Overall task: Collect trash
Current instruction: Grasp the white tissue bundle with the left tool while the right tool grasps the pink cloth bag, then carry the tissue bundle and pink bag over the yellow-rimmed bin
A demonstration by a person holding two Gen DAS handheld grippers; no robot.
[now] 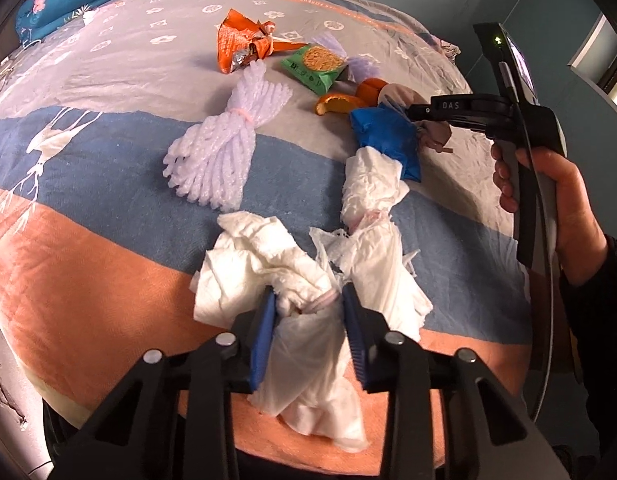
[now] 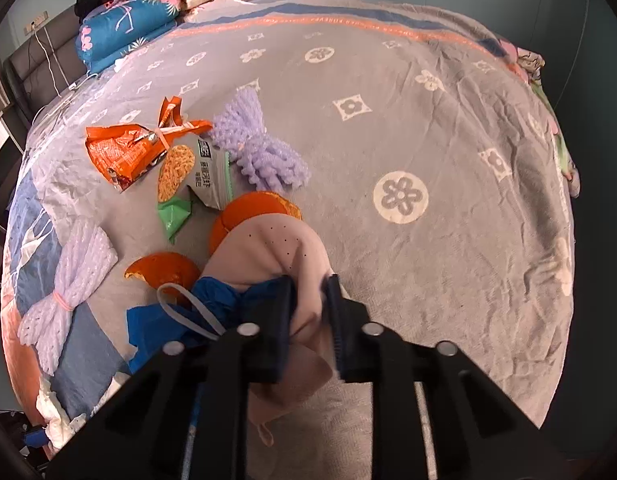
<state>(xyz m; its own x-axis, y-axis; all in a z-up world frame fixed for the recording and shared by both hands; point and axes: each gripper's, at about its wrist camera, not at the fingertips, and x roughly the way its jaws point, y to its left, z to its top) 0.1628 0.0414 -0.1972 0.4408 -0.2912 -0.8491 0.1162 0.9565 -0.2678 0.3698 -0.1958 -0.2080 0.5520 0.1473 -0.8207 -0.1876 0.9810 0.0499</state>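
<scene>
Trash lies on a patterned bedspread (image 1: 88, 200). My left gripper (image 1: 308, 300) is shut on a crumpled white tissue bundle (image 1: 268, 264) near the bed's front edge. A second tied tissue bundle (image 1: 372, 216) lies just right of it. My right gripper (image 2: 310, 280) is shut on a pinkish-beige face mask (image 2: 276, 248), which overlaps a blue mask (image 2: 212, 300); it also shows in the left wrist view (image 1: 412, 114). Orange peels (image 2: 164, 270), a green snack packet (image 2: 196, 176), an orange wrapper (image 2: 124, 148), a white foam net (image 1: 224, 140) and a purple foam net (image 2: 260, 148) lie nearby.
Folded blue floral quilts and pillows (image 2: 128, 24) are stacked at the head of the bed. A dark headboard (image 2: 32, 72) with a white cable stands at the left. The bed's right edge (image 2: 556, 160) drops off toward a teal wall.
</scene>
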